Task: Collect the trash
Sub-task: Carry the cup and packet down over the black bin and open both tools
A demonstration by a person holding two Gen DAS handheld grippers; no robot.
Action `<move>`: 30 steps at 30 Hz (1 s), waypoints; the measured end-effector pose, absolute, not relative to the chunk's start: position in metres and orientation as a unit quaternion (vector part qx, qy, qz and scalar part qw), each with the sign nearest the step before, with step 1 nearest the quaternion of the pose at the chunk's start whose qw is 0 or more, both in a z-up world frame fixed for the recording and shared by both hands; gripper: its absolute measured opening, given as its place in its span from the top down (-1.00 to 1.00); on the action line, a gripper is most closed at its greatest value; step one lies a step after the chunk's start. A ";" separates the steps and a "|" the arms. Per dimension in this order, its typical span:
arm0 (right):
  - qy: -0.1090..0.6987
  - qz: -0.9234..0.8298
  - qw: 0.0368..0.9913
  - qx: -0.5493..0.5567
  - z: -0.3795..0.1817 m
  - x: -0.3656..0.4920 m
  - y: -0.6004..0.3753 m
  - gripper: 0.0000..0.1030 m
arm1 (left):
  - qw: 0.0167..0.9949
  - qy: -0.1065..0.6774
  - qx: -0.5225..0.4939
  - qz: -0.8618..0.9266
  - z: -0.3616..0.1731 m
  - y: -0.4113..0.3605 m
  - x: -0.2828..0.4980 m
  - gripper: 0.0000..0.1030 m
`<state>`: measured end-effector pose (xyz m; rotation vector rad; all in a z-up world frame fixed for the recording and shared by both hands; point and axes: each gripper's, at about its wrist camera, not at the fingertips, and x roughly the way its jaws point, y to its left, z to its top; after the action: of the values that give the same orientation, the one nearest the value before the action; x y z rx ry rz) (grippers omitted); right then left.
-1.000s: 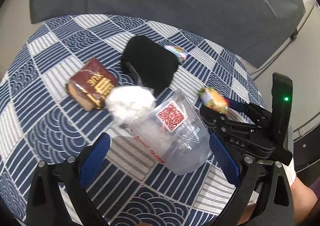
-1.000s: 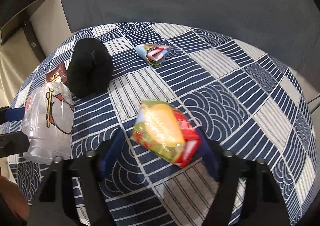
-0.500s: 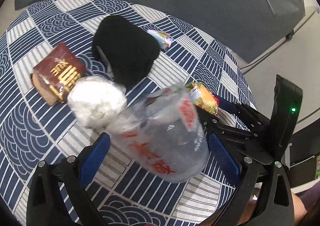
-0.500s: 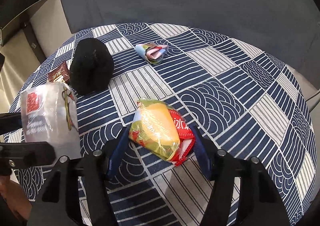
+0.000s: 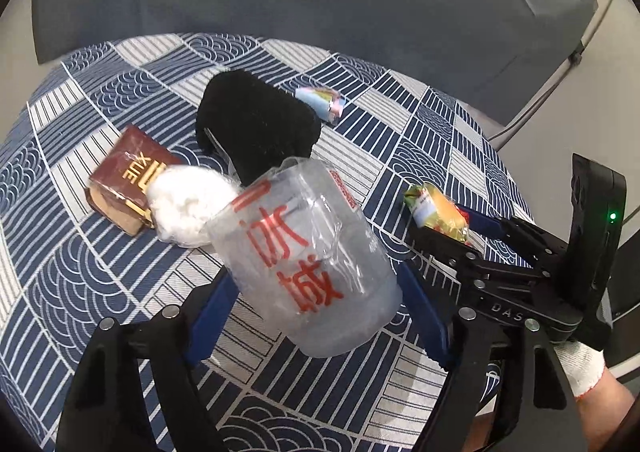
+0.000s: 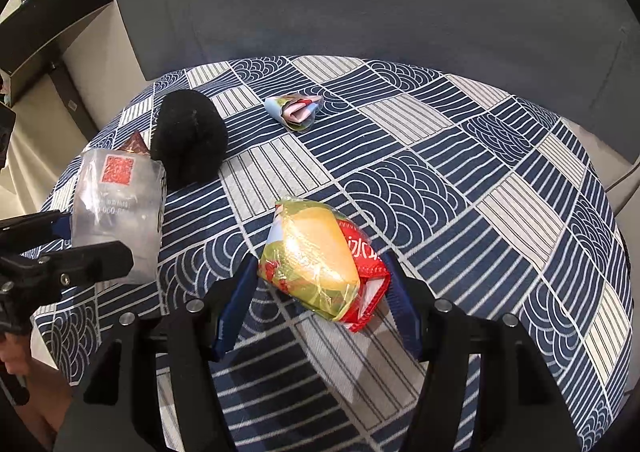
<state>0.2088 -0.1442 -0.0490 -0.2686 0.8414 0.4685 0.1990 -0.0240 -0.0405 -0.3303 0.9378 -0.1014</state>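
Between the blue pads of the left tongs [image 5: 316, 300] sits a clear plastic cup with red printed characters [image 5: 308, 264], lying tilted with its base toward the camera; the jaws are closing, and both pads appear to touch the cup's sides; a crumpled white tissue wad [image 5: 188, 208] lies against the cup's far rim. Behind the wad, a brown rectangular packet with gold lettering [image 5: 128, 180] rests on the tabletop [image 5: 420, 148], which carries a navy-and-white wave-and-stripe patterned cloth; a black fuzzy rounded object [image 5: 256, 128] lies just beyond the cup; a small folded pastel wrapper [image 5: 322, 102] lies beside the black object's far edge.

Right tongs [image 6: 320, 288]: clenched on a crumpled yellow-green and red snack wrapper [image 6: 316, 256], blue pads pressing on both sides; the wrapper looks raised off the cloth, though contact cannot be judged with certainty. From the left wrist view, the same wrapper [image 5: 438, 216] shows at the tips of the right tongs [image 5: 448, 228], to the right of the cup and apart from it; a white-gloved hand [image 5: 580, 368] shows behind that tool.

Grey upholstery [image 6: 360, 0] rises behind the tabletop.
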 end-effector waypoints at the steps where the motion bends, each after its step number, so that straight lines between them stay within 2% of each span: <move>1: 0.402 0.226 0.878 -0.126 -0.047 0.206 -0.145 -0.23 | 0.880 0.446 -0.154 -0.048 -0.039 -0.024 0.196 -0.47; 10: 0.372 0.233 0.891 -0.119 -0.025 0.162 -0.141 -0.23 | 0.893 0.422 -0.139 -0.070 -0.032 -0.025 0.162 -0.47; 30: 0.348 0.250 0.898 -0.100 -0.019 0.081 -0.137 -0.23 | 0.915 0.379 -0.108 -0.089 -0.008 -0.016 0.056 -0.47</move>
<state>0.0808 -0.1370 -0.0191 -0.2080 0.7215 0.5183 0.0560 -0.0160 -0.0082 -0.2222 0.7804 -0.1838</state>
